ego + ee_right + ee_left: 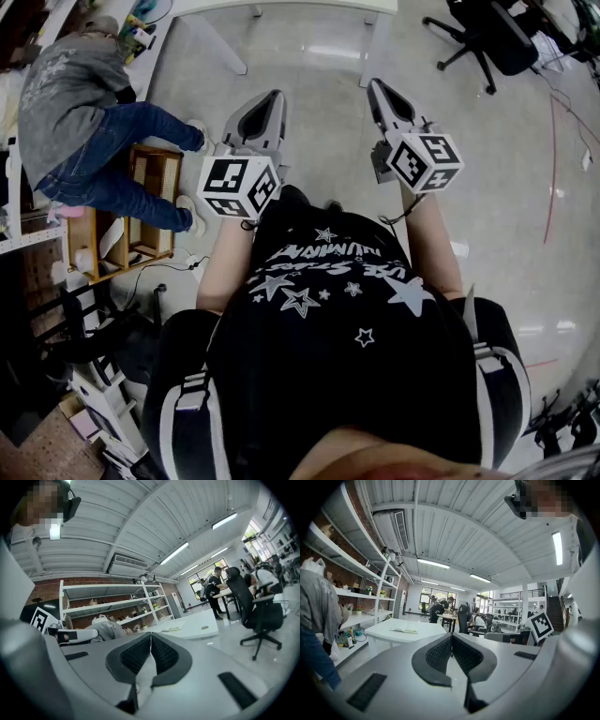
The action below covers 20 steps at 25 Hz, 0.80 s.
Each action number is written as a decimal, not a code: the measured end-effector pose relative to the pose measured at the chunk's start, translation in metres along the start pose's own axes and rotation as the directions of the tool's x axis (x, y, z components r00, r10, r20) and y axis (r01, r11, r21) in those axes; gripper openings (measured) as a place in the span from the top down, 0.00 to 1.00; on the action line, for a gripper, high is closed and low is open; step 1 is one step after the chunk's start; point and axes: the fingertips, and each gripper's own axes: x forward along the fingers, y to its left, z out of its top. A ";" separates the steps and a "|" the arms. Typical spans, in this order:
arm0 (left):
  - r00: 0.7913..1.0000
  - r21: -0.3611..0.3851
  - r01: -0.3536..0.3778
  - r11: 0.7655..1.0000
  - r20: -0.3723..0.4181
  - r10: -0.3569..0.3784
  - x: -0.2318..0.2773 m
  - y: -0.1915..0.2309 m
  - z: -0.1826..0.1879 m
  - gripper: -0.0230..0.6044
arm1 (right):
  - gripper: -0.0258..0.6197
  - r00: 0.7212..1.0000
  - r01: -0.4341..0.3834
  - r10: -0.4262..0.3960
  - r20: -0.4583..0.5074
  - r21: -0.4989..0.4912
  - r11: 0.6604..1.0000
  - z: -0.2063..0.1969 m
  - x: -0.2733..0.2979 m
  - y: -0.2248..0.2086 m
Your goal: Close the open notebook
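Both held level, the left grey hand-held gripper (451, 636) closed and empty, the right grey hand-held gripper (151, 634) closed on nothing, open white paper notebook (404, 630) flat on white desk (432, 632) well ahead

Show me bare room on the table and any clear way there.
The table is bare round the notebook, save a small round thing near one end. The floor ahead is open; crowded at left, where a person crouches by a wooden box.
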 end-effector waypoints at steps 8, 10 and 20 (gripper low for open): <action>1.000 -0.014 -0.004 1.000 0.003 0.004 0.025 0.041 -0.004 0.94 | 0.95 0.999 0.006 -0.007 -0.036 -0.025 1.000 -0.008 0.035 -0.006; 1.000 -0.020 0.008 1.000 0.005 -0.008 0.038 0.056 -0.005 0.94 | 0.95 0.999 0.026 -0.027 -0.036 -0.027 0.999 -0.009 0.048 -0.013; 0.999 -0.036 0.053 0.998 0.003 -0.053 0.122 0.155 0.016 0.94 | 0.95 0.995 0.084 -0.086 -0.048 -0.041 0.996 0.016 0.163 -0.036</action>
